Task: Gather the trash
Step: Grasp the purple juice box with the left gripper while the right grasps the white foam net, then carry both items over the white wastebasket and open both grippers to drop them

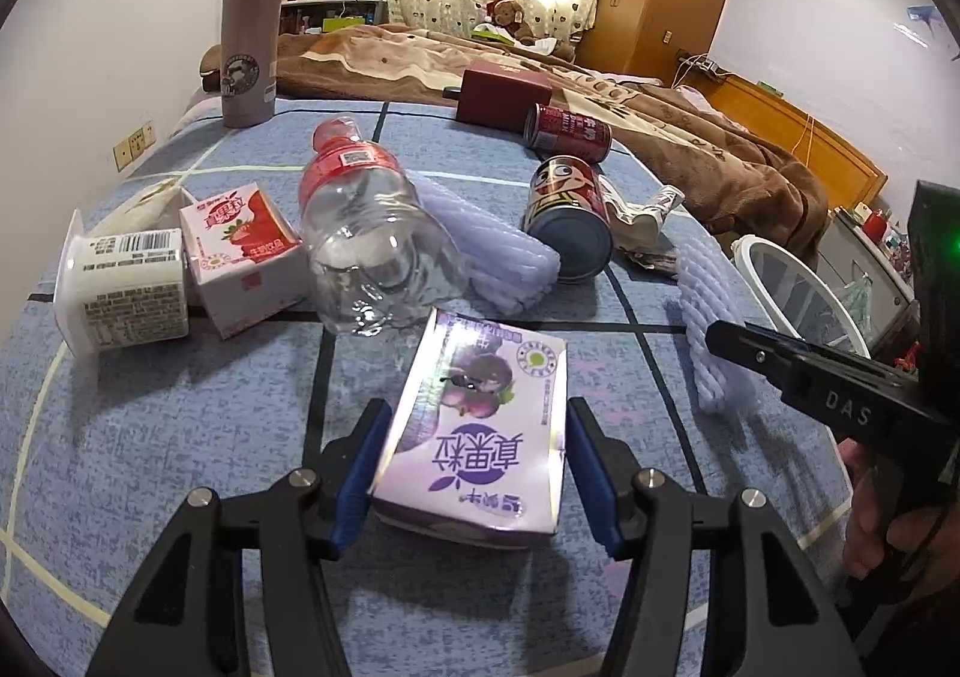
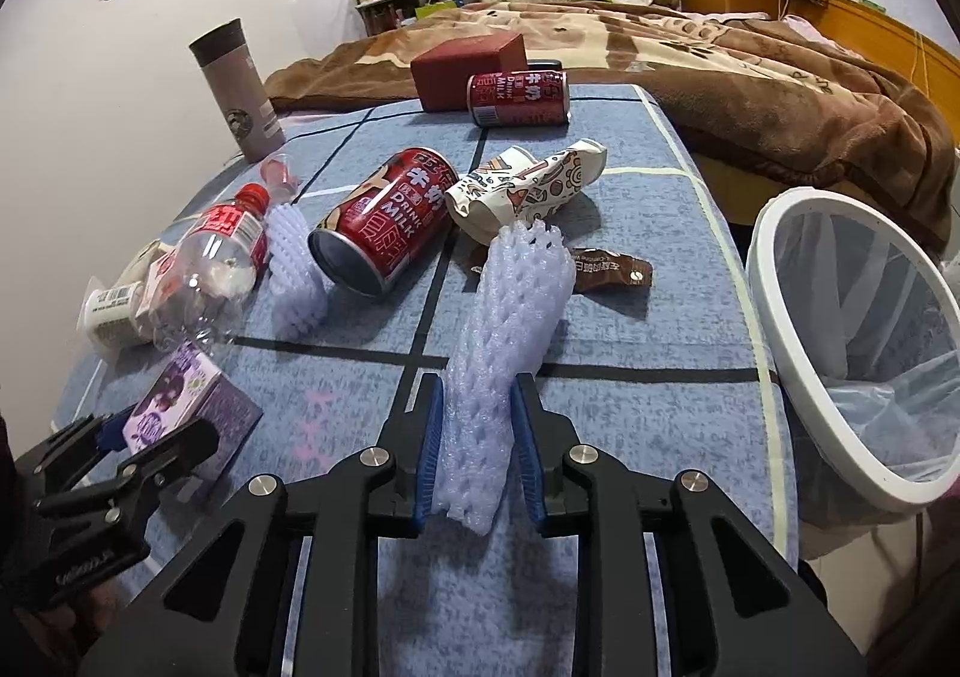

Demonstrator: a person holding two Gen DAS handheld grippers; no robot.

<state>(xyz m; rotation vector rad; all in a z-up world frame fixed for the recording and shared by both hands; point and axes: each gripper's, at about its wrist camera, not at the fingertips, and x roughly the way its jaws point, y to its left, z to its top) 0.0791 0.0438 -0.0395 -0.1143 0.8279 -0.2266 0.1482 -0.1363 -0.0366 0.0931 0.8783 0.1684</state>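
A purple drink carton (image 1: 480,413) lies on the blue checked bedspread (image 1: 180,437). My left gripper (image 1: 477,419) is shut on it, a blue pad against each side. My right gripper (image 2: 477,386) is shut on a white foam net sleeve (image 2: 510,317), which its pads squeeze at the near end; the far end points away across the bedspread. The right wrist view also shows the left gripper (image 2: 150,437) on the purple carton (image 2: 180,395) at lower left. The white-rimmed bin (image 2: 774,329) with a plastic liner stands off the bed's right edge.
Lying loose are a clear bottle (image 1: 372,233), two red milk cans (image 2: 384,221) (image 2: 519,98), a strawberry carton (image 1: 240,257), a white tub (image 1: 126,287), a second foam sleeve (image 2: 294,281), a crumpled paper cup (image 2: 528,185) and a brown wrapper (image 2: 606,269). A grey tumbler (image 1: 249,41) and a dark red box (image 1: 501,92) stand behind.
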